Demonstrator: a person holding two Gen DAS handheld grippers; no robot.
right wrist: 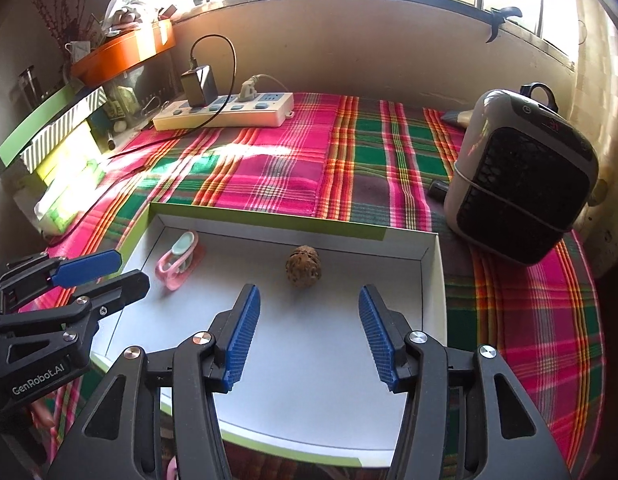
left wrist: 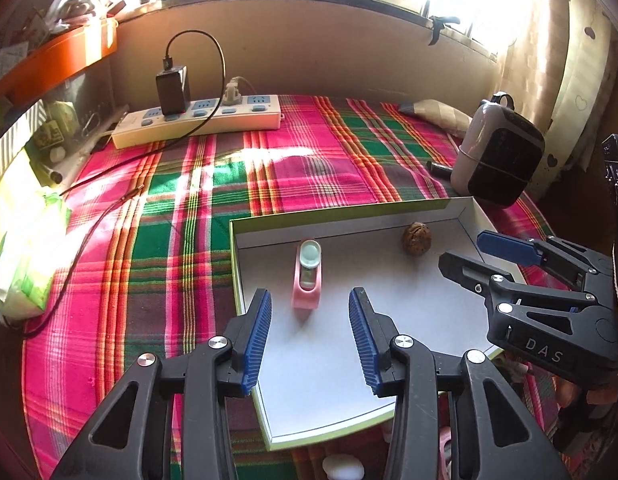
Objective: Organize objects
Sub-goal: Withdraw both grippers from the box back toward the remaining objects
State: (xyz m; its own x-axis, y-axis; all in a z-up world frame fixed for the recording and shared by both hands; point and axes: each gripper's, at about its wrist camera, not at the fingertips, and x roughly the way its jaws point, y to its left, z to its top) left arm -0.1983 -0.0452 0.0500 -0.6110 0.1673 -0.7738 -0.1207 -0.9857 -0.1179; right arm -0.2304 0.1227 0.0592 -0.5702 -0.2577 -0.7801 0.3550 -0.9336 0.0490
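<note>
Plaid cloth (left wrist: 181, 240) in pink, green and orange covers the table beneath a sunlit window.

Left gripper (left wrist: 309, 312): fingers spread, nothing held, hovering over the near part of a shallow white tray (left wrist: 329, 392) with green outer walls. Just beyond its fingertips, a pink holder with a pale round-capped item (left wrist: 307, 276) lies on the tray floor, not touched.

Right gripper (right wrist: 305, 308): fingers likewise apart and empty, poised over the same tray (right wrist: 309, 380). Directly ahead of it, a brown wrinkled walnut (right wrist: 303, 267) sits near the far wall, apart from both pads. The pink holder (right wrist: 177, 262) lies to its left, near the tray's far left corner.

Beyond the tray: a grey and black fan heater (right wrist: 521, 176) stands on the cloth at right; a white power strip (left wrist: 197, 120) with a black charger (left wrist: 172, 88) plugged in lies along the back wall. An orange shelf (right wrist: 125, 54) and stacked boxes sit at left; contents unclear.
</note>
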